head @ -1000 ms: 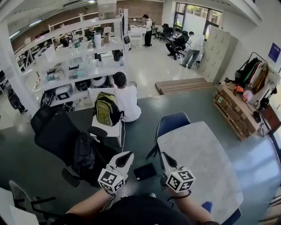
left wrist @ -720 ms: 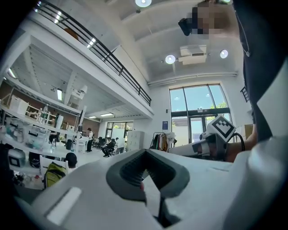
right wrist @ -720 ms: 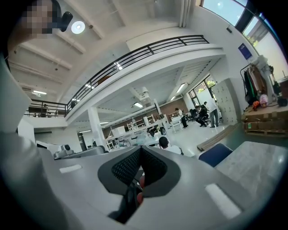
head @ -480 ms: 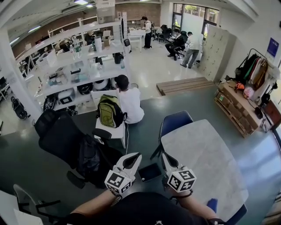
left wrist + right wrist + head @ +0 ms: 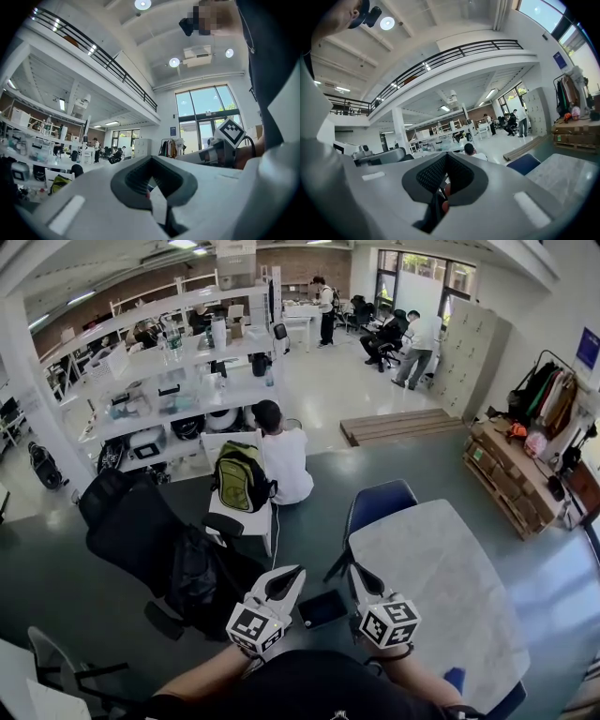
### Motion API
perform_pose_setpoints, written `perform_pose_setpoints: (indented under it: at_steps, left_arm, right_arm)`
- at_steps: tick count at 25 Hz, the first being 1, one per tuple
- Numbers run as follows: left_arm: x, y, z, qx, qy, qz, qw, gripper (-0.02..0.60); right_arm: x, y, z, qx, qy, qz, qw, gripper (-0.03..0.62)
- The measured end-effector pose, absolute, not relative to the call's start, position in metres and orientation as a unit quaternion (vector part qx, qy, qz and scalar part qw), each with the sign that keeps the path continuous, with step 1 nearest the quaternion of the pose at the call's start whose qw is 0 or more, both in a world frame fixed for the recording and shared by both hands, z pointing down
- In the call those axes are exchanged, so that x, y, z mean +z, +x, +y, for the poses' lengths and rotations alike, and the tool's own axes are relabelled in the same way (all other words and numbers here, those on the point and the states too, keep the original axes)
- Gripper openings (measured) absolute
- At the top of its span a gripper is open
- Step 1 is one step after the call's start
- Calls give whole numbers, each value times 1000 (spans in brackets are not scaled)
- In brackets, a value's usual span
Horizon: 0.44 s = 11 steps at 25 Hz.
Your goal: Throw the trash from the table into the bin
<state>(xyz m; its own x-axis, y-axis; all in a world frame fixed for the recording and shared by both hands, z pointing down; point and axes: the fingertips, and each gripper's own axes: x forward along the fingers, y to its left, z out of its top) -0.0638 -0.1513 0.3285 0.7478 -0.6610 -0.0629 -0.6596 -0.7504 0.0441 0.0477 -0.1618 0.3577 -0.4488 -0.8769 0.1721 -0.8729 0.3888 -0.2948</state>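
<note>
Wide hall recorded from above, with white shelving point(image 5: 178, 381) at the far left. The bench point(image 5: 441, 568) is noted at lower right, its top pale and mottled. No trash can be made out on the part shown, and its near end is cut off by the person's body, so the task's thing is unlocated. A search led astray is judged the first risk: time could be lost, or some item that is not trash could be lifted. A black office chair point(image 5: 127, 521) is set to the left and a blue chair point(image 5: 380, 504) just beside the bench's far corner. Either could be knocked if a turn is made without a look, since little free floor is left near the person. A green backpack point(image 5: 242, 474) on a white chair and a seated person point(image 5: 281, 451) are well apart from the work. The left tongs point(image 5: 289, 572) and right tongs point(image 5: 357, 570) are held close to the body, above the floor, not over the bench. Both are clenched tip to tip with nothing grasped, as is confirmed in each gripper view. If they are brought down unreleased, light trash would likely be pushed along or off the edge instead of being taken. A dark rectangle point(image 5: 322, 607) lies on the floor between them. Whether it is the bin or a flat object cannot be told, and a drop aimed there on a wrong guess would leave trash on the floor.
</note>
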Motion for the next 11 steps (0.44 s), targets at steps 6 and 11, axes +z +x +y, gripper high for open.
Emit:
perform_pose_setpoints:
  at_steps: [6, 11]
  left_arm:
    - [330, -66, -150, -35, 933, -358, 9, 2]
    - [329, -67, -150, -36, 932, -361, 13, 2]
  right_arm:
    - [359, 49, -163, -173, -526, 833, 4, 26]
    - [359, 50, -164, -175, -527, 832, 5, 26]
